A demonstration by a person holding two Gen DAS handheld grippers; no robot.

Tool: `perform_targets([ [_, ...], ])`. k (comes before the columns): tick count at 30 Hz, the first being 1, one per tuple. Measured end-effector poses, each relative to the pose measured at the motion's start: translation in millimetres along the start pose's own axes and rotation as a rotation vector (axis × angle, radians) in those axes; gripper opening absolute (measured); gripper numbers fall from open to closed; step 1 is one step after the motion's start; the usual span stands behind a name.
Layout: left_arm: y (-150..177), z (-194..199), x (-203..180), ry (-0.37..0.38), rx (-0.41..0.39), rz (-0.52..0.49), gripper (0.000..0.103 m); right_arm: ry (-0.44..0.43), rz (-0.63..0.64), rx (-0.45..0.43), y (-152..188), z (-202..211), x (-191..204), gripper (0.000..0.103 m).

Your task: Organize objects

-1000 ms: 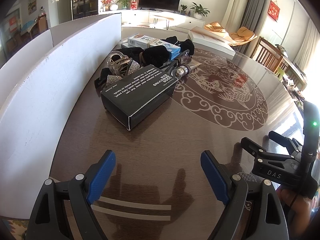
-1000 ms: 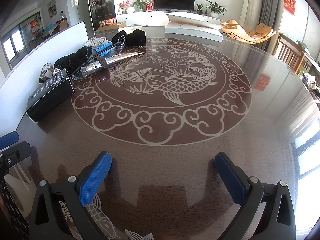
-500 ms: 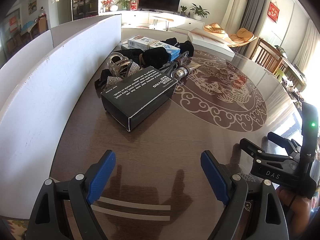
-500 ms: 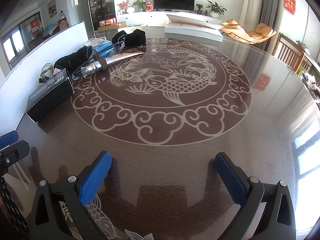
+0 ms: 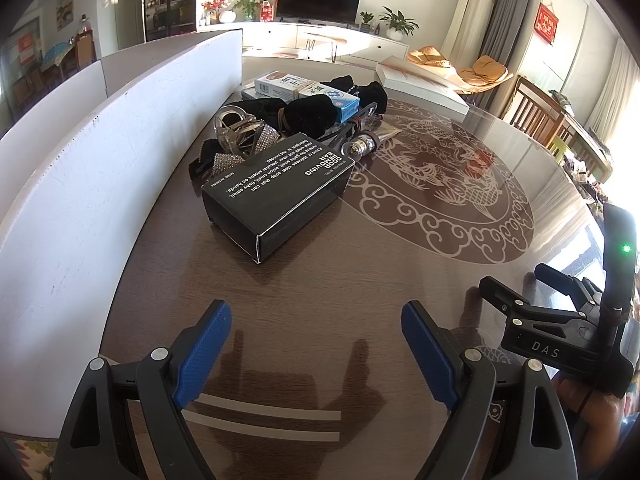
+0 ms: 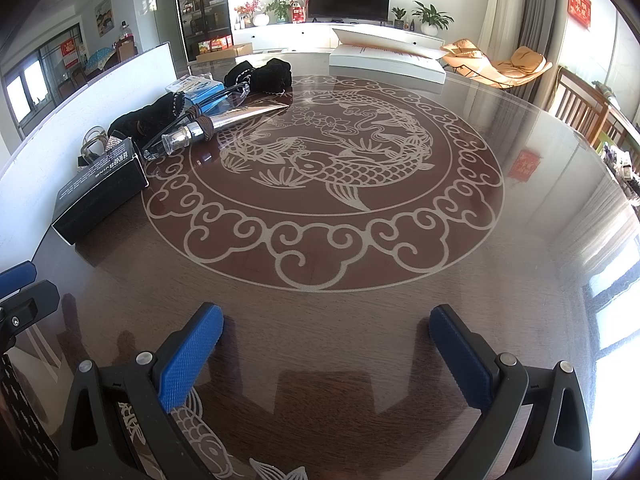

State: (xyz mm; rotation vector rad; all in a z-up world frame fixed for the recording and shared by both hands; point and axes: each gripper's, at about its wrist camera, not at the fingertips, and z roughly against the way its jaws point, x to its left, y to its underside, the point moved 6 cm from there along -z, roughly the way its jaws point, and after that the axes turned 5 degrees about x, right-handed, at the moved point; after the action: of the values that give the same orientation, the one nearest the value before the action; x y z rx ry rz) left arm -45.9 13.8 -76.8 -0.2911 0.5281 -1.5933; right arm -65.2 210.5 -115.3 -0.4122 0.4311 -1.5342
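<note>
Jaws of left gripper [image 5: 316, 354] and right gripper [image 6: 326, 356] — wide apart, empty — above the table [image 6: 360, 280].

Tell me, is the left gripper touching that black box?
Apart. The left wrist view shows bare table between the left gripper and the black box; its jaws stand open, holding nothing.

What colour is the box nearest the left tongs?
Black box with white print; left wrist view.

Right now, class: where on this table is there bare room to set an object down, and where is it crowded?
Free: the fish medallion and the bare wood between it and the open right gripper. Crowded: the strip along the white board, where the black box, pouches and cartons pile together.
</note>
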Motion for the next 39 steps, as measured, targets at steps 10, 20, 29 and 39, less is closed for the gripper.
perform_targets([
  [10, 0.1, 0.0, 0.0, 0.001, -0.001, 0.000, 0.087, 0.000, 0.000, 0.000, 0.2, 0.2, 0.1, 0.103],
  [20, -13.8, 26.5, 16.1, 0.158, -0.093, 0.101, 0.087, 0.000, 0.000, 0.000, 0.0, 0.3, 0.2, 0.103],
  [29, -83.6, -7.5, -2.3, -0.020, -0.067, -0.182, 0.087, 0.000, 0.000, 0.000, 0.3, 0.2, 0.0, 0.103],
  [39, -90.1, -66.8, 4.4, -0.136, 0.067, -0.240, 0.091, -0.003, 0.006, 0.000, -0.4, 0.4, 1.4, 0.103],
])
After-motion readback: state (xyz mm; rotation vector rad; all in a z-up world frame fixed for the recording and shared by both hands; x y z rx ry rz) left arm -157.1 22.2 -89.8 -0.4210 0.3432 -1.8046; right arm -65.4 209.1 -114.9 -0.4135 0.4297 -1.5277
